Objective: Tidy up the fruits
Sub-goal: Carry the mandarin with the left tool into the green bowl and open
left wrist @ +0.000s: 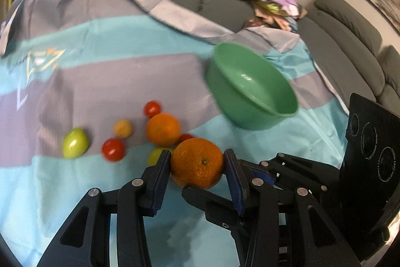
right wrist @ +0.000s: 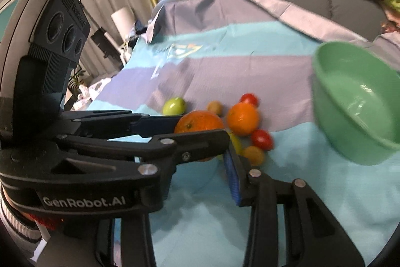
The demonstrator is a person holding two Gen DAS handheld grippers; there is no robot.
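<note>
Only the left wrist view shows both fingers (left wrist: 163, 167) clamping the orange (left wrist: 197, 162).

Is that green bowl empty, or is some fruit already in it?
Empty, as far as shown: the green bowl has bare inner walls in both views, and the loose fruit lies on the cloth beside it.

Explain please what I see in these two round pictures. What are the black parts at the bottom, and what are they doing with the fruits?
The black parts are hand-held tongs, one in each of a person's hands; no robot arm is there. Each tong carries a wide-angle camera looking along its two fingers, which is why the pictures look round. One picture comes from the left tongs, the other from the right tongs.

The left tongs grip a large orange. The right tongs look open and hold nothing. On the blue and grey cloth lie a second orange, a green fruit, small red, orange and yellow fruits, and an empty green bowl.
</note>
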